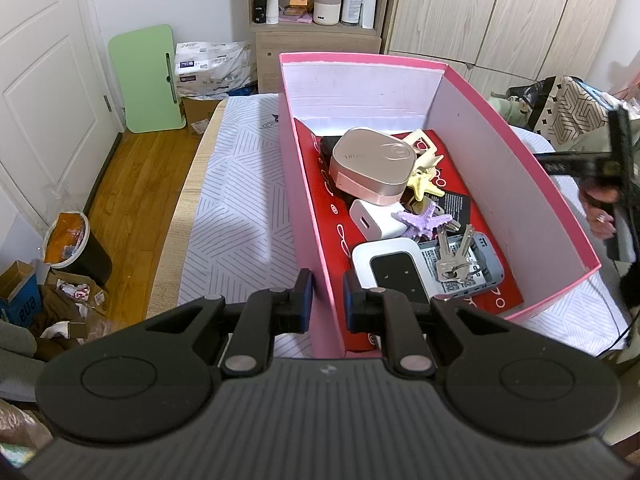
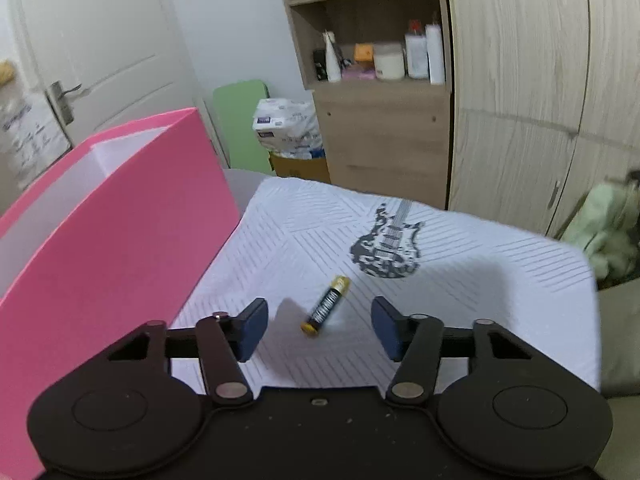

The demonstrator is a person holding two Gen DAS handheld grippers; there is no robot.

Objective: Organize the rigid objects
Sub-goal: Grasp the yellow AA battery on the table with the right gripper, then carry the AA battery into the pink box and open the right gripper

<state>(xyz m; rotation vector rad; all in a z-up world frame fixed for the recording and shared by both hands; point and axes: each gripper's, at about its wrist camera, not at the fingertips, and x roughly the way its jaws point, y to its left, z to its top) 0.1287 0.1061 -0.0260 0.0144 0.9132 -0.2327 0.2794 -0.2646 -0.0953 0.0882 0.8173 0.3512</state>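
Over the striped sheet [image 1: 236,208], the left gripper [image 1: 327,300] pinches the pink cardboard box [image 1: 520,184] by its near wall; keys [image 1: 452,256] lie inside. Beside that box, the right gripper [image 2: 320,328] spreads wide around a cylindrical battery [image 2: 326,305].

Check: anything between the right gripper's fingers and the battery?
Nothing: in the right wrist view only bare striped sheet lies between the open right gripper and the battery.

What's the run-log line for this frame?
left claw: shut on pink box wall | right claw: open over battery | battery: on bedsheet, outside box
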